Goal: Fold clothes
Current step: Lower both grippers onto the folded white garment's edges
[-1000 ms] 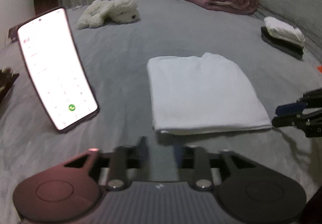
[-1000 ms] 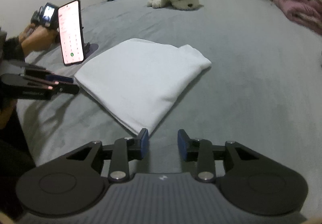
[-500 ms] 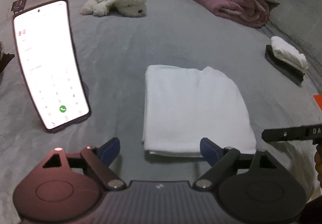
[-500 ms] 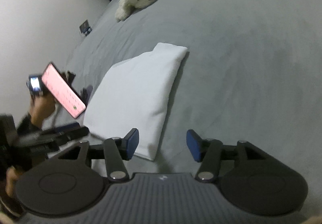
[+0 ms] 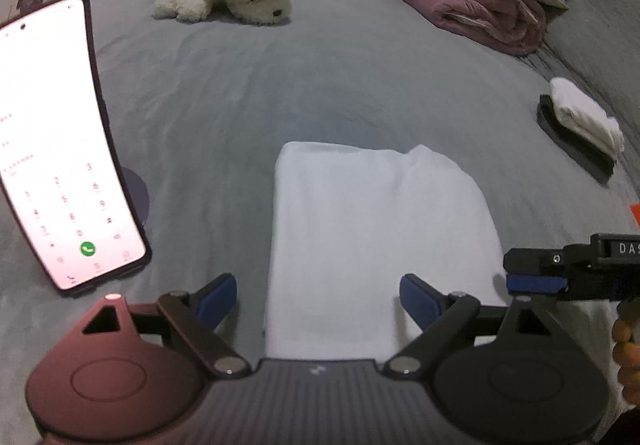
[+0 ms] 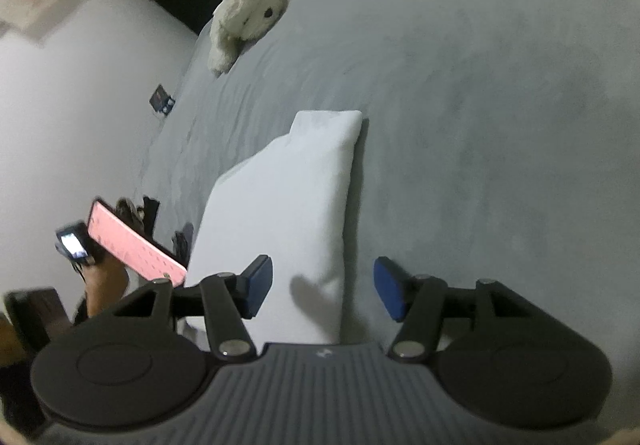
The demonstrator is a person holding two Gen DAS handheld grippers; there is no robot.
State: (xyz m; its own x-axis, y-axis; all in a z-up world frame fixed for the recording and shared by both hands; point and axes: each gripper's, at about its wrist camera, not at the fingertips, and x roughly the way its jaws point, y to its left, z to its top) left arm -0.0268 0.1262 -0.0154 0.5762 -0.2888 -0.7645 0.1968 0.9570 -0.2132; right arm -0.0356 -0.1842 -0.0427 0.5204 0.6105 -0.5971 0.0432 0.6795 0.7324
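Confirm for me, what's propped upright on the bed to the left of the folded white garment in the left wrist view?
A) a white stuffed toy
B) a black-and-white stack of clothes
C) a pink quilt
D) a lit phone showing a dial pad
D: the lit phone stands tilted just left of the folded white garment, dial pad and green call button showing.

Left wrist view: my own gripper body covers the near edge of the folded white garment (image 5: 380,229) at bottom centre, the phone (image 5: 60,149) is cut by the left edge with its small screen text too blurred to read, and my right gripper (image 5: 532,273) pokes in from the right edge with its lettering cut off after "DAS". Right wrist view: the garment's near end is hidden under my gripper body, and whether its edge touches either pad I can't tell. Lower left there, a small lit device (image 6: 72,245) beside the phone is too small and blurred to identify.
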